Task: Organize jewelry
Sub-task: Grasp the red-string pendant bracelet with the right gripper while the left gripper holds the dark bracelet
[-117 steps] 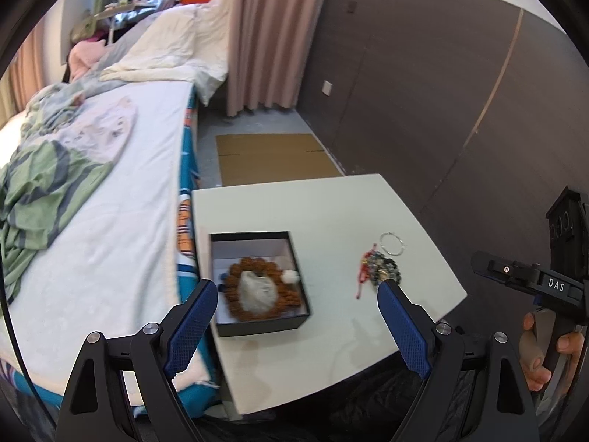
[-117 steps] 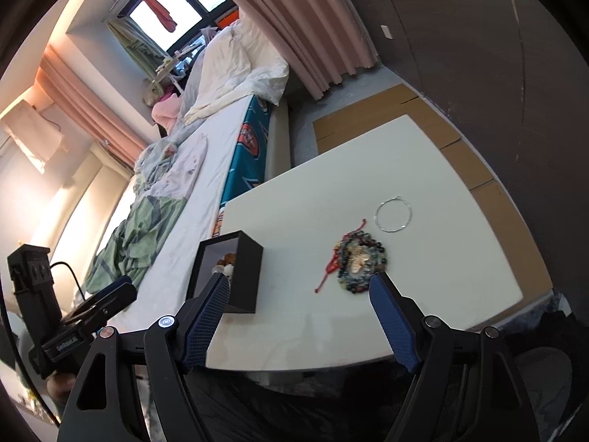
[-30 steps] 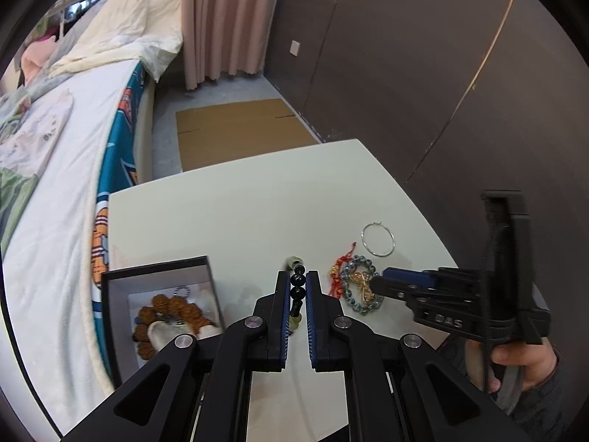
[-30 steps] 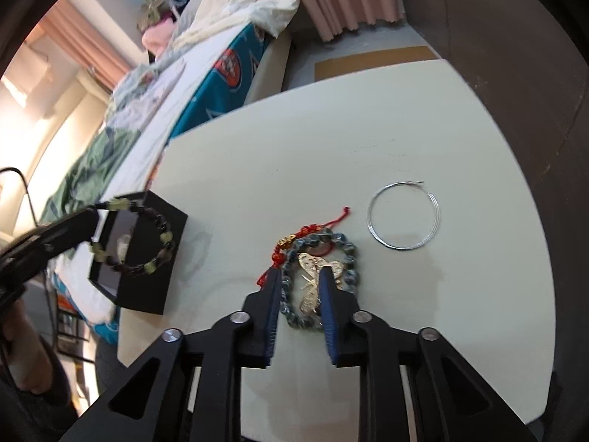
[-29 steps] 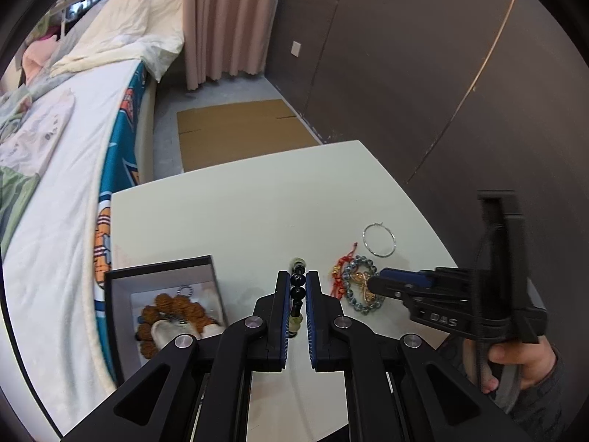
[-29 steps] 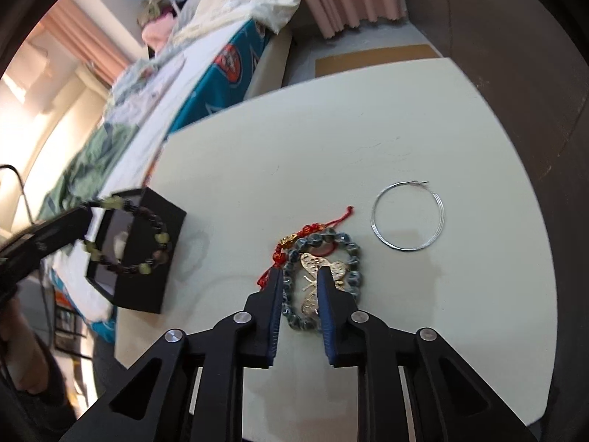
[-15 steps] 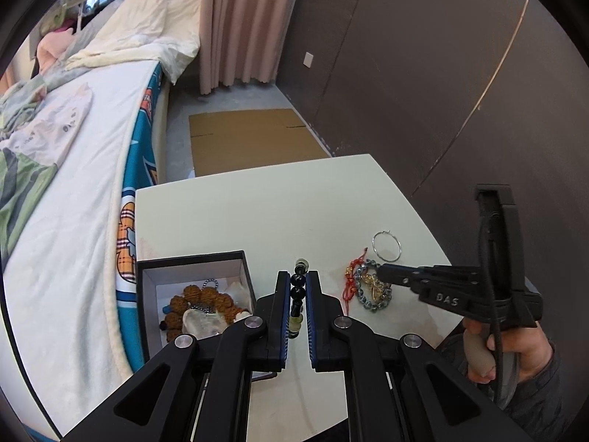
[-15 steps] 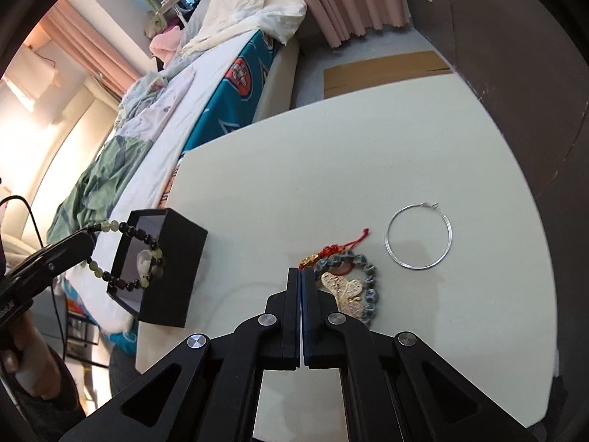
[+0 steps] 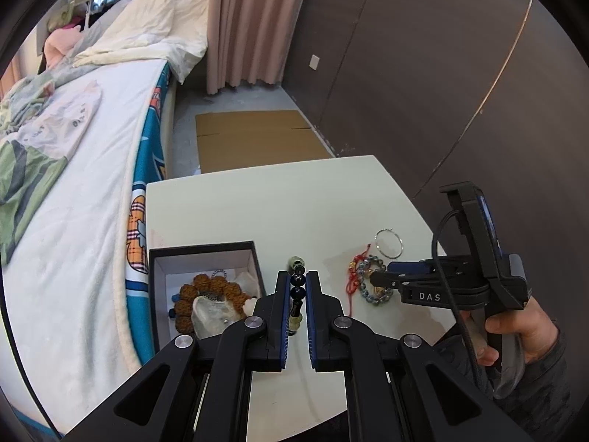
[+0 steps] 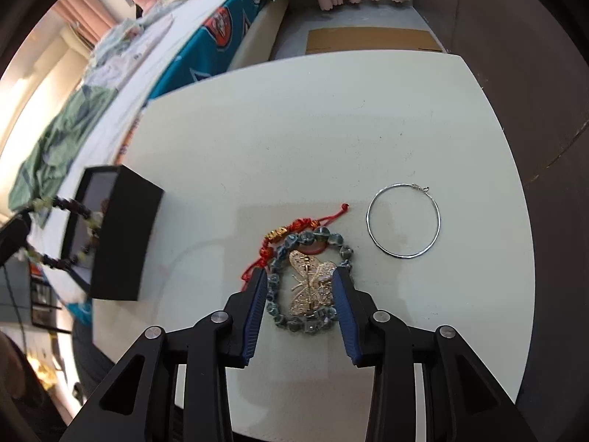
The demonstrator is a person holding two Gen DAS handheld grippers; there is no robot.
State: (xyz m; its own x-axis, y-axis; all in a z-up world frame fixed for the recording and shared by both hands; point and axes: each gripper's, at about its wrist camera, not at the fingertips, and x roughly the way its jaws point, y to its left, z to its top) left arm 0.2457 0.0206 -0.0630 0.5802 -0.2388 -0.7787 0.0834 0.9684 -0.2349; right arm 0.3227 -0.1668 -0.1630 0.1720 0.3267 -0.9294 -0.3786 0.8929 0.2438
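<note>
Two wrist fisheyes, looking along fingers, sharing white table (image 9: pixel 228 206)

Matt white table (image 10: pixel 331 118), shiny metal hoop (image 10: pixel 403 220)

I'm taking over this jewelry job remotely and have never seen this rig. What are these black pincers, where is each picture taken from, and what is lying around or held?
There is no robot arm: a person holds a two-finger gripper in each hand, and each picture comes from a fisheye camera looking along one gripper's fingers.

In the left wrist view, the left gripper is shut on a dark and pale bead bracelet. Beside it on the white table stands an open black box with a brown bead bracelet inside.

In the right wrist view, the right gripper is open around a blue-grey bead bracelet with a gold butterfly brooch inside its ring. A red cord bracelet touches it, and a silver hoop lies apart.
</note>
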